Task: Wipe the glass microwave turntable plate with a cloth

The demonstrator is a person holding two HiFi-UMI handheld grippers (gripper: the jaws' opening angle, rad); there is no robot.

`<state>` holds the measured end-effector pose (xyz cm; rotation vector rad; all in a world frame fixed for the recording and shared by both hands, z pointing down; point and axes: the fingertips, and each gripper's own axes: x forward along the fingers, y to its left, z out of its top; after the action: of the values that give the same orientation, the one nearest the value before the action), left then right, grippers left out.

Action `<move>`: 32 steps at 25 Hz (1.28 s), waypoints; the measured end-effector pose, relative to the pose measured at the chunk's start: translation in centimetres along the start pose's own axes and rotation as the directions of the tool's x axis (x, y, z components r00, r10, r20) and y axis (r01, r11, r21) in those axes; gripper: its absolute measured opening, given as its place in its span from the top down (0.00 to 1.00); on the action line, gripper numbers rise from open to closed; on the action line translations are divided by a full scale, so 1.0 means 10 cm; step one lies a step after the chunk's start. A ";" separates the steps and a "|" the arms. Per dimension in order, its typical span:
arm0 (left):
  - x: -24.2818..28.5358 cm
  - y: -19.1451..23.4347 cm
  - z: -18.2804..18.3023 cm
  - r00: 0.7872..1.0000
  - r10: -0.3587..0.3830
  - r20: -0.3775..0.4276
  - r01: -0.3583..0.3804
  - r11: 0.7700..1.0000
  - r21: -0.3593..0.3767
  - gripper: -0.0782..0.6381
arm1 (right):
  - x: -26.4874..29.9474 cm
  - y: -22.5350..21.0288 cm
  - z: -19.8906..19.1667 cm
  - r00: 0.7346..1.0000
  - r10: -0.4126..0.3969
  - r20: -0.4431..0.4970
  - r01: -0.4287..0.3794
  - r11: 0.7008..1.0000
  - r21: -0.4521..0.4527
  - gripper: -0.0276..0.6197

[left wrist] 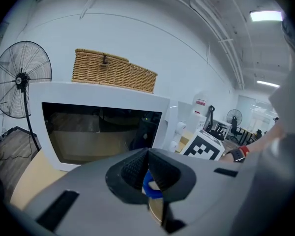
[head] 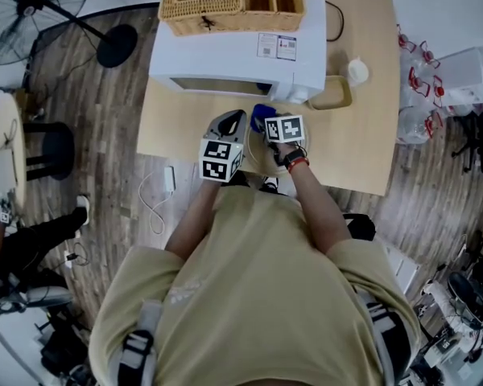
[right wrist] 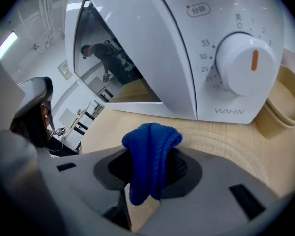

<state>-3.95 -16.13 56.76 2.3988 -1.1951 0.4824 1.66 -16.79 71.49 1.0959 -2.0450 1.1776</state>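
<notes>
Glass turntable plate [head: 258, 159] is seen lying on the wooden table [head: 350, 147], in front of the white microwave [head: 233, 55] and between the two grippers; its ridged rim [right wrist: 231, 149] is picked out in the right gripper view. Blue cloth [right wrist: 150, 159] is clamped, folded and upright, in the right gripper [right wrist: 152, 168], jaws closed on it, just over the plate's far edge. Left gripper [left wrist: 147, 156] is held beside the plate's left side, jaw tips pressed together; whether the rim is pinched cannot be told. Wicker basket [head: 225, 2] is noted on the microwave, a tan tray [head: 332, 95] beside it.
</notes>
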 end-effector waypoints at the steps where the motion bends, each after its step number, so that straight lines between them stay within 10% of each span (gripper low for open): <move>1: 0.01 -0.01 -0.01 1.000 -0.002 -0.003 0.002 1.000 0.001 0.87 | -0.01 0.00 0.00 1.000 0.020 0.008 -0.020 1.000 -0.017 0.73; 9: 0.06 -0.09 -0.03 1.000 -0.014 -0.016 0.014 1.000 0.006 0.87 | -0.04 -0.07 -0.01 0.994 0.112 0.017 -0.112 0.992 0.054 0.74; 32: 0.21 -0.29 -0.12 0.996 -0.057 -0.067 0.060 0.997 0.040 0.87 | -0.29 -0.44 -0.05 0.999 0.041 0.034 -0.044 0.993 0.108 0.74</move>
<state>-0.53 -15.37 58.20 2.4264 -1.0935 0.5684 6.91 -16.55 71.47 1.1335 -2.0581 1.3151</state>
